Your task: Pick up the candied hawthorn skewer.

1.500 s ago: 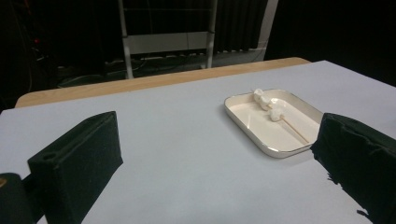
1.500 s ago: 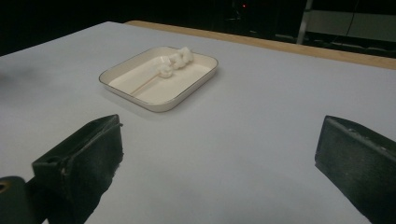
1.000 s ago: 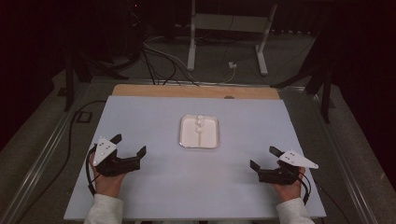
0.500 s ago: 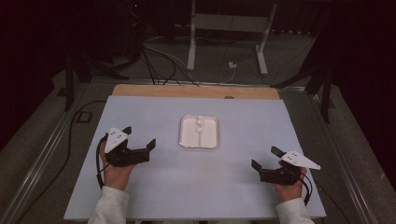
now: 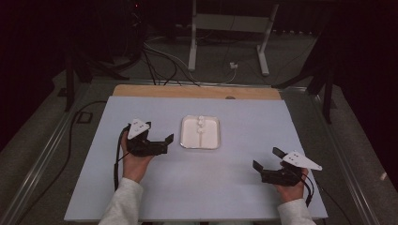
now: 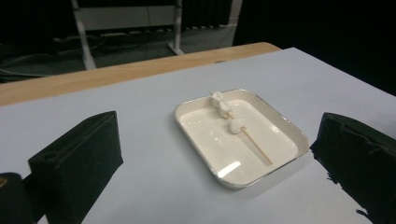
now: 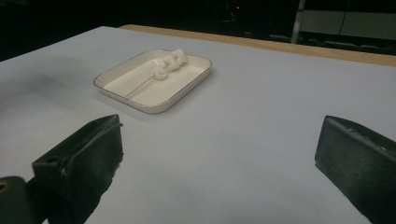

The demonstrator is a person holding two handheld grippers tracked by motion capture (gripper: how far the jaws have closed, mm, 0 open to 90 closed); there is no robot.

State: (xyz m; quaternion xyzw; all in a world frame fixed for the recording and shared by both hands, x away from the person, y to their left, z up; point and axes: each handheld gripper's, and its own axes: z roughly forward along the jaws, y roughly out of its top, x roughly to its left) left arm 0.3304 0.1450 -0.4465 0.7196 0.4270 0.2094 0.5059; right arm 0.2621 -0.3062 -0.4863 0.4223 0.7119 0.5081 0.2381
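A white rectangular tray point(image 5: 201, 132) sits near the middle of the pale blue table point(image 5: 225, 187), a little toward its far side; in the tray lies a thin wooden skewer point(image 6: 256, 144) with small white marshmallow-like pieces point(image 6: 223, 110) threaded near its far end, the bare stick pointing back toward the person; the left tongs point(image 5: 162, 140) are held just beside the tray's left edge, tips aimed at it but not touching it, and their jaws stand spread wide, with nothing between them; in the left gripper view the tray lies between and beyond the two black jaws; the right tongs point(image 5: 265, 159) are low over the near right part of the table, well apart from the tray, jaws likewise spread and empty; in the right gripper view the tray point(image 7: 154, 81) shows farther off, up and to the left; a strip of bare wood point(image 5: 197, 92) runs along the table's far edge.
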